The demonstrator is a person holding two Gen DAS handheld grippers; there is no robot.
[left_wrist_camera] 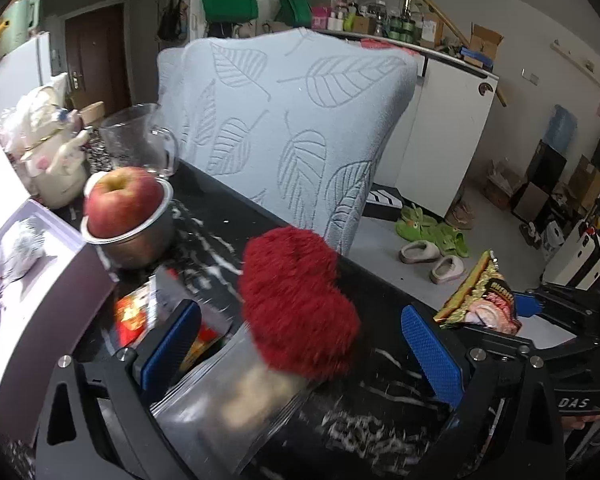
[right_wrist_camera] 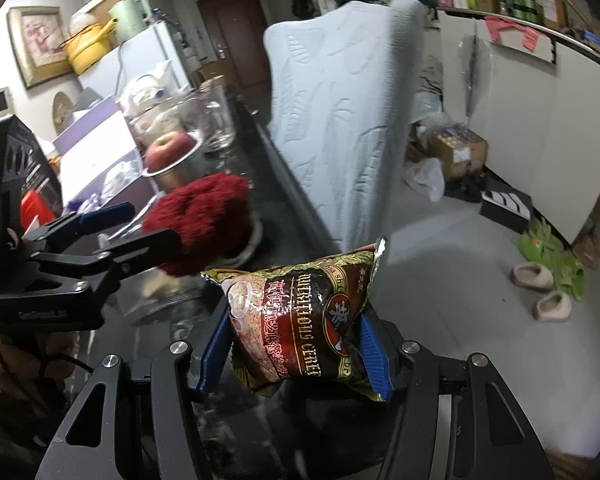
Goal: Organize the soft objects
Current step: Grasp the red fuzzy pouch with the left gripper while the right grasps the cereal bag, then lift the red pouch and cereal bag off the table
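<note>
On the cereal packet (right_wrist_camera: 300,320) I carry between my right gripper's (right_wrist_camera: 296,344) pads I read "NUTRITIOUS CERE", the rest hidden, beside Chinese characters. "DAS" stands in white letters on that gripper's black body, seen from my left wrist.

Grey floor (left_wrist_camera: 496,236), white cabinets (left_wrist_camera: 444,128) – brown door (left_wrist_camera: 96,56), green bags (left_wrist_camera: 228,2) on the wall.

On the desk (left_wrist_camera: 220,236), around the steel bowl (left_wrist_camera: 136,236): one apple (left_wrist_camera: 124,200) in it, one glass jug (left_wrist_camera: 140,140) behind it, one plush toy (left_wrist_camera: 56,160) to its left, one red fuzzy heart (left_wrist_camera: 296,304) and one clear zip bag (left_wrist_camera: 228,400) nearer than it. One cereal packet (right_wrist_camera: 300,320). One leaf-patterned pillow (left_wrist_camera: 292,128) stands beyond the bowl. Two grippers.
</note>
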